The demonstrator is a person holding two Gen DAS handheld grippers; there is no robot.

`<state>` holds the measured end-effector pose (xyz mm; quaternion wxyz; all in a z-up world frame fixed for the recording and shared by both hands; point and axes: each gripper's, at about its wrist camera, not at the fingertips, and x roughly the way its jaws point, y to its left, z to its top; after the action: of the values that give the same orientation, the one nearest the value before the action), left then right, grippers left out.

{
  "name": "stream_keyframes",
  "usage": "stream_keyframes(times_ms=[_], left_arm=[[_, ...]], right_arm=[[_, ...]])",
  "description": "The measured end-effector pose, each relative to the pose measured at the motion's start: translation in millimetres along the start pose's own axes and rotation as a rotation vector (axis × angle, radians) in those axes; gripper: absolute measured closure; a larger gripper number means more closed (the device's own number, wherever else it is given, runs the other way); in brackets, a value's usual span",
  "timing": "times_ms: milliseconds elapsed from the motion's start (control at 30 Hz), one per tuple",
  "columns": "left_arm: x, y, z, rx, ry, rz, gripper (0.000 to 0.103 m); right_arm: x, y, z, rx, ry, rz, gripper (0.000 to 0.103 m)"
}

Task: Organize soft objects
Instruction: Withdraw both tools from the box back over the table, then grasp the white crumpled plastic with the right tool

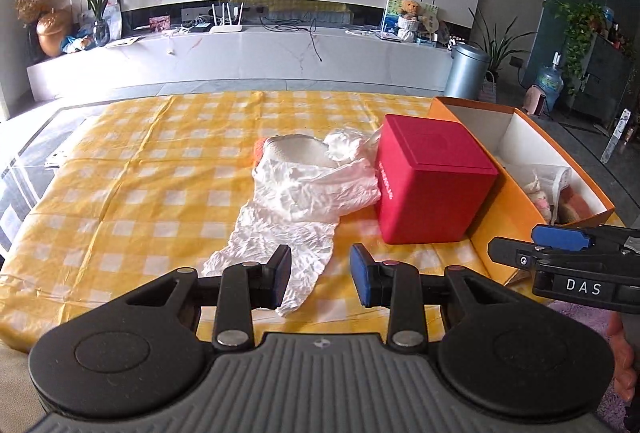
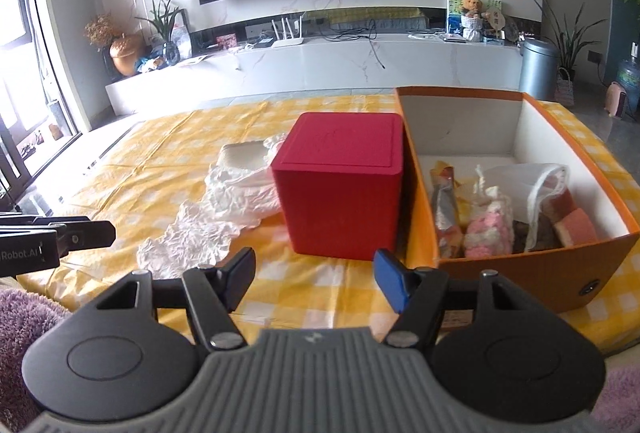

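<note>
Closed box sits mid-table on the tablecloth. Crumpled plastic bag lies left of it, touching. Open cardboard box stands just right of it, with soft items and a mesh bag inside.

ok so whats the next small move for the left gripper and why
Probably ease the left gripper forward and down onto the near end of the crumpled white cloth. Its jaws are open and empty just above that end, and the cloth lies loose on the yellow checked tablecloth, outside the orange box holding other soft items.
</note>
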<state>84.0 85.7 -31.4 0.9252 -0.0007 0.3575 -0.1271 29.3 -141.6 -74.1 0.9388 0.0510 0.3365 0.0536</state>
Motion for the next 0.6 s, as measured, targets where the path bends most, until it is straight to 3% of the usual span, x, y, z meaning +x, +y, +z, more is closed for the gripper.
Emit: stream_keyframes(times_ms=[200, 600], left_arm=[[13.9, 22.5, 6.8, 0.029, 0.047, -0.005, 0.063], [63.4, 52.9, 20.8, 0.103, 0.162, 0.022, 0.064]], right_arm=[[30.4, 24.9, 4.4, -0.065, 0.048, 0.034, 0.044], [101.9, 82.0, 12.4, -0.271, 0.14, 0.165, 0.047]])
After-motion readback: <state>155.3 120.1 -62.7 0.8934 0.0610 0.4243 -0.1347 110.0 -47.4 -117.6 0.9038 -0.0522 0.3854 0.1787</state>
